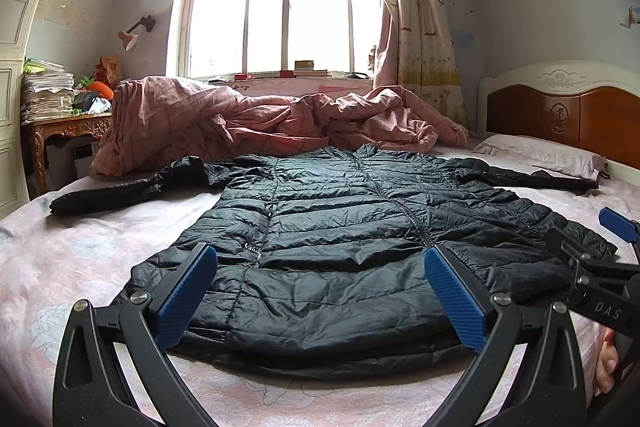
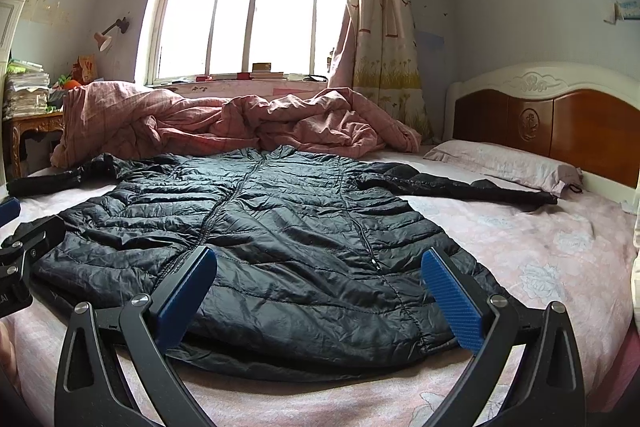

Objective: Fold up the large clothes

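Observation:
A black quilted puffer jacket (image 1: 340, 227) lies flat on the bed, front up, zipped, hem toward me and both sleeves spread sideways; it also shows in the right wrist view (image 2: 280, 227). My left gripper (image 1: 320, 263) is open and empty, its blue pads hovering over the left half of the hem. My right gripper (image 2: 320, 263) is open and empty over the right half of the hem. Part of the right gripper shows at the right edge of the left wrist view (image 1: 616, 227).
The bed has a pink floral sheet (image 2: 540, 251). A crumpled pink quilt (image 1: 260, 123) lies behind the jacket's collar. A pillow (image 2: 508, 163) and the wooden headboard (image 2: 560, 123) are at the right. A cluttered side table (image 1: 64, 123) stands at the left.

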The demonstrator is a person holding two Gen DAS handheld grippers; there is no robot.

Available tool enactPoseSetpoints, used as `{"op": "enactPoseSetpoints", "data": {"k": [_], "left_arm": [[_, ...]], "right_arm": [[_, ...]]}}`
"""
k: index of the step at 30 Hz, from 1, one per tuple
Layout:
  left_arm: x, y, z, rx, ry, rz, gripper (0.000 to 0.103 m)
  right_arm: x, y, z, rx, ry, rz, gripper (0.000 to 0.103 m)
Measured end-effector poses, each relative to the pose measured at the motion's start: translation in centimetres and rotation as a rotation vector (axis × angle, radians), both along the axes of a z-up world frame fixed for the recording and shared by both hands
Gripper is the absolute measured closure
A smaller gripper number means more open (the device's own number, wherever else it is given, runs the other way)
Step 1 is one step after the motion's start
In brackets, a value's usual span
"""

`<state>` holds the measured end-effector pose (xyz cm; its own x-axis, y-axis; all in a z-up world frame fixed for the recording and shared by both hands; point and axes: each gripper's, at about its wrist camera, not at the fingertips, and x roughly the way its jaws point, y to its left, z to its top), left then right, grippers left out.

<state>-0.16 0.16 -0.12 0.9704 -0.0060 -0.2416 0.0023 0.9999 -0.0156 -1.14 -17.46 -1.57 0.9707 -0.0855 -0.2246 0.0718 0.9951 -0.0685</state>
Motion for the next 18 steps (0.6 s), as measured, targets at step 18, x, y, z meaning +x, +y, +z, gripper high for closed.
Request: {"op": "enactPoseSetpoints", "data": {"k": [18], "left_arm": [[-0.22, 0.04, 0.04, -0.006, -0.006, 0.004, 0.0]], "right_arm": [[-0.4, 0.92, -0.09, -0.042, -0.018, -0.003, 0.0]]}}
